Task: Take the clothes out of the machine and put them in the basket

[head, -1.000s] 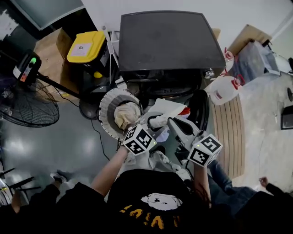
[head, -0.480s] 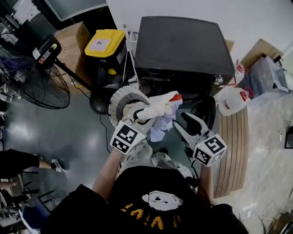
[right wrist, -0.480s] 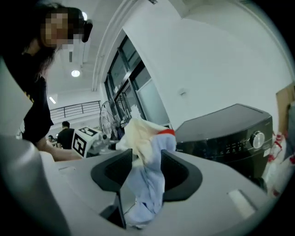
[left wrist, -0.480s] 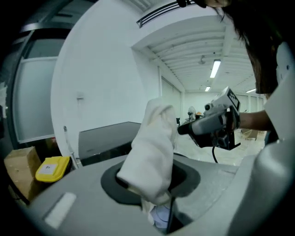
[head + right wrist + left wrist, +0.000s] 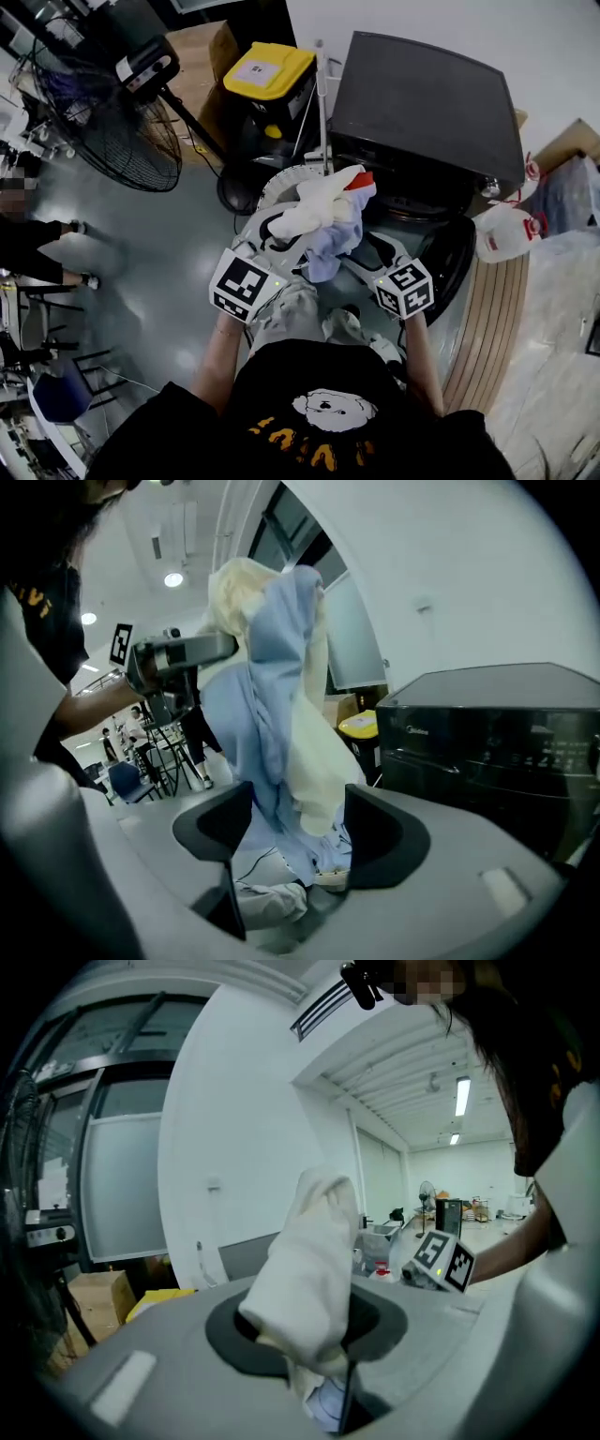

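A bundle of clothes (image 5: 328, 208), white, cream and pale blue with a red bit, hangs in front of the black machine (image 5: 427, 103). My left gripper (image 5: 281, 227) is shut on it; in the left gripper view the white cloth (image 5: 314, 1251) fills the gap between the jaws of the left gripper (image 5: 305, 1324). My right gripper (image 5: 368, 247) sits just right of the bundle, open. In the right gripper view the blue and cream cloth (image 5: 272, 714) dangles between the wide-apart jaws of the right gripper (image 5: 300, 829). The white basket (image 5: 277, 181) shows partly behind the bundle.
The machine's round door (image 5: 452, 258) stands open at the right. A floor fan (image 5: 112, 122), a yellow-lidded box (image 5: 267, 70) and a cardboard box (image 5: 192, 47) stand at the left. A white jug (image 5: 506, 234) and wooden boards (image 5: 492, 319) are at the right. A person (image 5: 28, 246) stands far left.
The left gripper has lifted the bundle away from the machine's door and up over the basket. The right gripper has let go and now sits open close beside the hanging cloth.
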A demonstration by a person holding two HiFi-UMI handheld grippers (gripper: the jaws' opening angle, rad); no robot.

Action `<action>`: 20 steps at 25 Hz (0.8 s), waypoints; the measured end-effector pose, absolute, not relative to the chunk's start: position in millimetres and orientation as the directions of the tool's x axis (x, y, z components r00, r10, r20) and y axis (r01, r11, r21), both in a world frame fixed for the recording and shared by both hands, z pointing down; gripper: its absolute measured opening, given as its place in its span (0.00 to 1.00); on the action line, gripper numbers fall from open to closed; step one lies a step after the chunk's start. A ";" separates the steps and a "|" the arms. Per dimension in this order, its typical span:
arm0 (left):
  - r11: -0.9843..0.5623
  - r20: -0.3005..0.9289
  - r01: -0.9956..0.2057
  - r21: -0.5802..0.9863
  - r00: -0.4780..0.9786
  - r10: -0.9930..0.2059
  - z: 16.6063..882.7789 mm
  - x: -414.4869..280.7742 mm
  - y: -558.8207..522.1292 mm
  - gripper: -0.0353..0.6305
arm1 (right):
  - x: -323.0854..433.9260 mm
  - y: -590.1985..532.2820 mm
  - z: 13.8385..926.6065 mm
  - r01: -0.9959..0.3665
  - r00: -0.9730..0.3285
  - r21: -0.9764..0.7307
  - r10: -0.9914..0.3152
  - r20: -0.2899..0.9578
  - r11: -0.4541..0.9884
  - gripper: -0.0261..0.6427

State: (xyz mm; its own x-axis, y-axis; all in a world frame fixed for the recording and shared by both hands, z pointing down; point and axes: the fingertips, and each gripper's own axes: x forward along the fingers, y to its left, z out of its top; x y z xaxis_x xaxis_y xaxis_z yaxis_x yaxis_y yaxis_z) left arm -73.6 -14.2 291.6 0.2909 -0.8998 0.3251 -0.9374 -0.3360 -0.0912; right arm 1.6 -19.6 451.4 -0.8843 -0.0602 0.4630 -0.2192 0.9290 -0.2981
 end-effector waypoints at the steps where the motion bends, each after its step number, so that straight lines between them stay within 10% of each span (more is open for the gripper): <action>1: -0.321 0.318 -0.942 -0.095 0.276 -0.907 287.3 -81.4 -12.3 0.24 | -12.9 -20.0 458.6 -0.205 -0.878 -0.289 -0.046 0.476 0.935 0.52; 9: -0.249 0.310 -0.961 -0.122 0.201 -0.929 282.6 -152.2 -10.3 0.23 | -105.5 -39.3 486.6 -0.247 -0.860 -0.297 -0.067 0.506 0.922 0.12; 20: -0.217 0.426 -0.974 -0.062 0.171 -0.888 354.2 -255.5 -18.1 0.23 | -184.7 -66.0 448.1 -0.291 -0.929 -0.505 -0.113 0.352 0.813 0.11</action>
